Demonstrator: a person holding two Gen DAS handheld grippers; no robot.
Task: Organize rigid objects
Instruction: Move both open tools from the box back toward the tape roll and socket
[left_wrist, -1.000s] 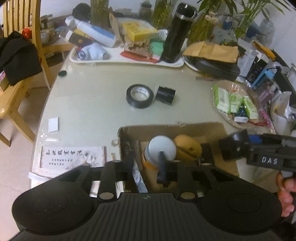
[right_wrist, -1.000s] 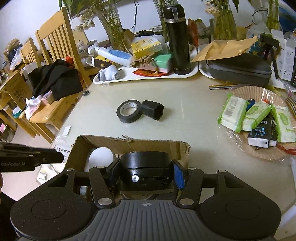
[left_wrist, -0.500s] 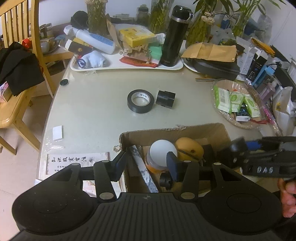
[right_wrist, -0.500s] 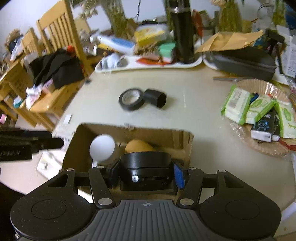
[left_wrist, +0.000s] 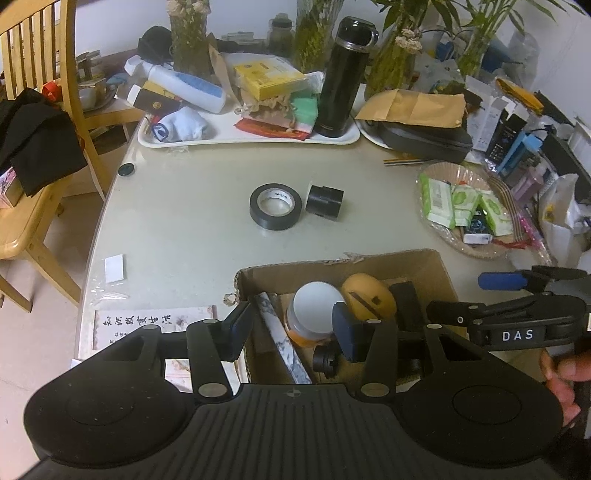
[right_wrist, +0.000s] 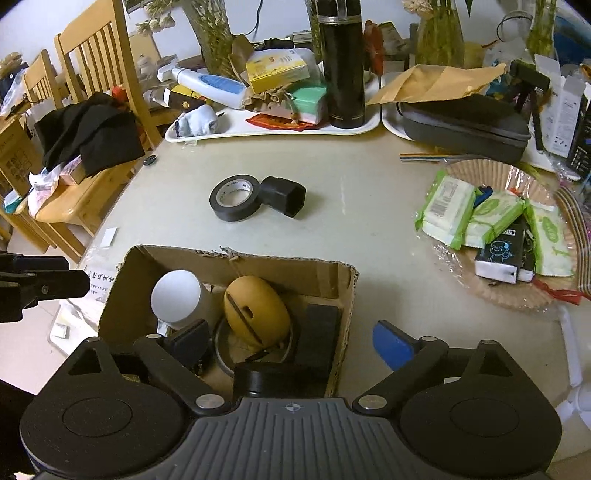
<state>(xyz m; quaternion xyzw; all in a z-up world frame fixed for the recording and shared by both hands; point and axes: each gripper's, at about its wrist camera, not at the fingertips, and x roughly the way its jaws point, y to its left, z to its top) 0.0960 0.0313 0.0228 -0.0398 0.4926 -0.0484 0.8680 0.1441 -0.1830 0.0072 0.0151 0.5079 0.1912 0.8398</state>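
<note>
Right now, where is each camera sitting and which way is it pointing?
Left wrist: on the left gripper, angled down over the cardboard box toward the tape roll; shows the right gripper and a hand.
Right wrist: on the right gripper, jaws just opened over the same box; the left gripper's tip shows at left.
Both share the box, tape and black flask.

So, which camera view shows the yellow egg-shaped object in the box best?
The right wrist view. There the yellow egg-shaped object lies unobstructed in the cardboard box, with its dark slot visible. In the left wrist view it looks smaller, and a blue pad of the left gripper covers its lower left edge.
</note>
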